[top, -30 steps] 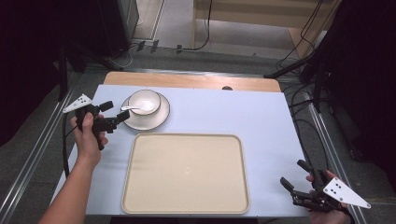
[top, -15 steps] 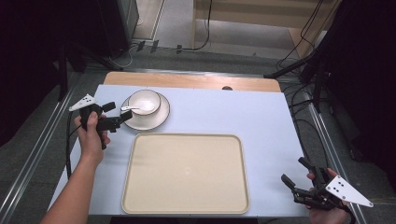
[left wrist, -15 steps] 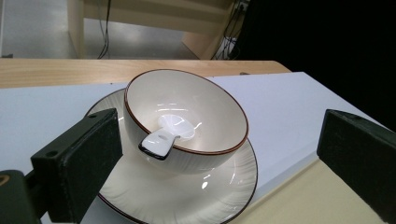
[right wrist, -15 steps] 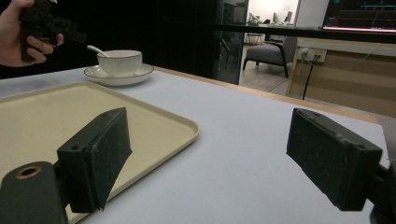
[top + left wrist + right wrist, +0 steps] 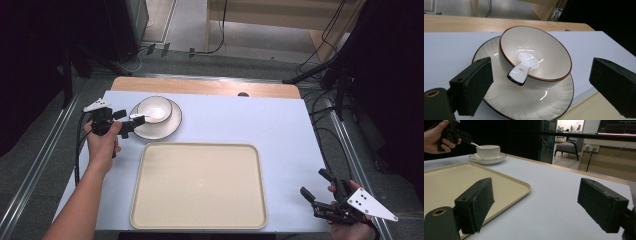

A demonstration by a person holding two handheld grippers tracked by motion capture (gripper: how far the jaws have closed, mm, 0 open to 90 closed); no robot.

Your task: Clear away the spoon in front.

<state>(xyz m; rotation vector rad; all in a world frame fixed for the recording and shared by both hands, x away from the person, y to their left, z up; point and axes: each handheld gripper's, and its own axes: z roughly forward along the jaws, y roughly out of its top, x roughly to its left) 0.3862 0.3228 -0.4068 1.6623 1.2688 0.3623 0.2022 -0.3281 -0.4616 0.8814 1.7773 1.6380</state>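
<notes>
A white bowl (image 5: 154,109) with a brown rim stands on a white plate (image 5: 169,126) at the table's far left. A white spoon (image 5: 524,67) rests in it, its handle hanging over the near rim. My left gripper (image 5: 126,123) sits level just left of the bowl, and its jaws have just been closing a little. The spoon handle lies between them, untouched, so the gripper is open. My right gripper (image 5: 313,182) rests at the near right corner, open and holding nothing.
A large beige tray (image 5: 200,185) lies in the middle near the front edge, just right of and below the plate. The table top (image 5: 260,120) is pale blue with a wooden strip along its far edge. Cables run along the floor at the right.
The left hand has edged right toward the bowl, bringing its jaws around the spoon handle. The right gripper has not moved.
</notes>
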